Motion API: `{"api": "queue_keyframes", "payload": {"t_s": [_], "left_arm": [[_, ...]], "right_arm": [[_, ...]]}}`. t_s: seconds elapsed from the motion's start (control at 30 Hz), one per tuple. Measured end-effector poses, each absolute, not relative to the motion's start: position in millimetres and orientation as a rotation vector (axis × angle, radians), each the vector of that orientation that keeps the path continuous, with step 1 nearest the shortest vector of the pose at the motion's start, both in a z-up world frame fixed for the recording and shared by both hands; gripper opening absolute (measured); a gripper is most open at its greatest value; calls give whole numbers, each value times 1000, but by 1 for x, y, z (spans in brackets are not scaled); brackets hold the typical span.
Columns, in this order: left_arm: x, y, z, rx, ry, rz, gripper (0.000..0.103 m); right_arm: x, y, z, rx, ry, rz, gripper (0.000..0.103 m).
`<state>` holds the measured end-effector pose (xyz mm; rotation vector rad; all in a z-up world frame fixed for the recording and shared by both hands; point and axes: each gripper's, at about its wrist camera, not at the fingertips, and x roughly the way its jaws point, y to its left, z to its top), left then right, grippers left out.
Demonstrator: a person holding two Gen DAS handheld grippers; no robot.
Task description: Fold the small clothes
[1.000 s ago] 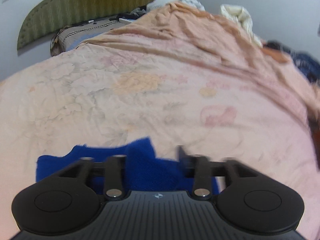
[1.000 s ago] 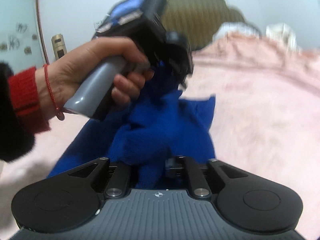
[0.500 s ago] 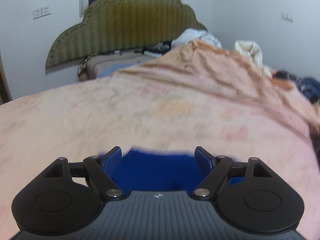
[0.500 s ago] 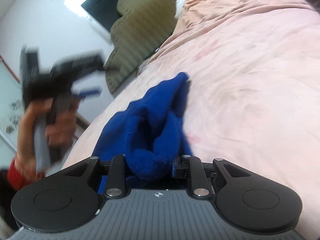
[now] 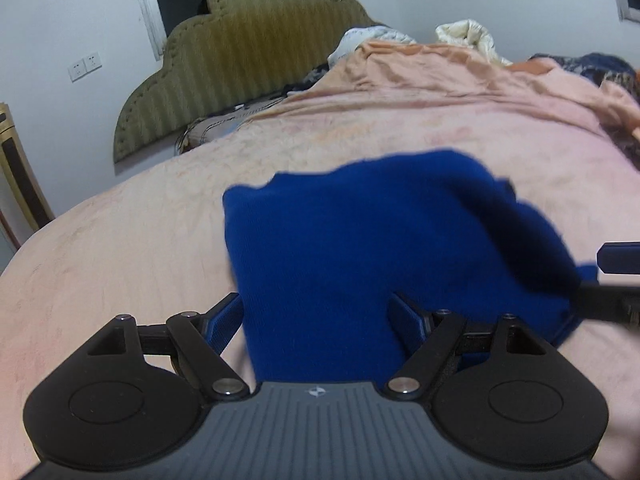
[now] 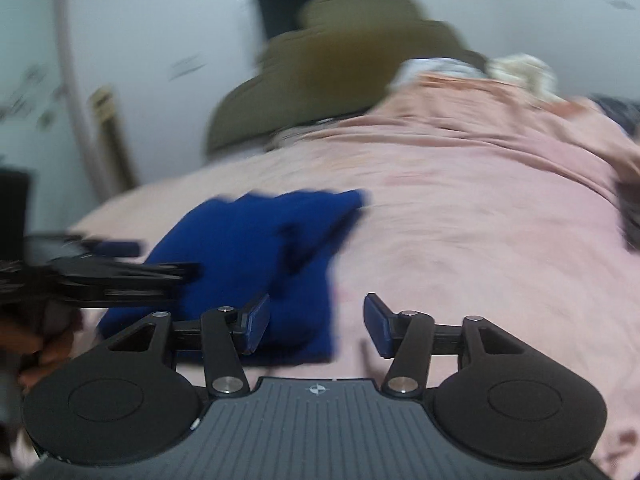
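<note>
On pink bedspread [image 5: 120, 264]: blue garment [image 5: 360, 240]; olive headboard [image 5: 240, 64] against white wall [image 5: 60, 20].

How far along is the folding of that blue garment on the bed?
Done: the blue garment lies on the pink bedspread doubled into a compact bundle. In hand: nothing is gripped; the left gripper stands open over it, and the right gripper is opening, with only bedspread between its jaws. Left: perhaps tidying the garment's uneven far edge.

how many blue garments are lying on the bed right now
1. The blue knit garment lies folded on the pink bedspread, just ahead of both grippers. Dark clothes at the bed's far edge are unclear.
</note>
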<state>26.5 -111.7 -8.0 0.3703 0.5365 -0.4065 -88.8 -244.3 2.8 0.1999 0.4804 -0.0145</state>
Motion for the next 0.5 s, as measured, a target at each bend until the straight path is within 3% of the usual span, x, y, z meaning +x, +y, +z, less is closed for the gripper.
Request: {"api": "queue_keyframes", "payload": {"t_s": [0.07,0.2,0.5], "left_arm": [[26,-109,-10,362,526,-407,80],[28,-107,-16,350,530,-413,81],[31,-105,-19,328,532,-426,81]], "right_arm": [[-84,-225,2,83,502,5,48],[-85,-195,-5,-182,539,-103,5],[-102,-234,19,-158,474,-269,5]]}}
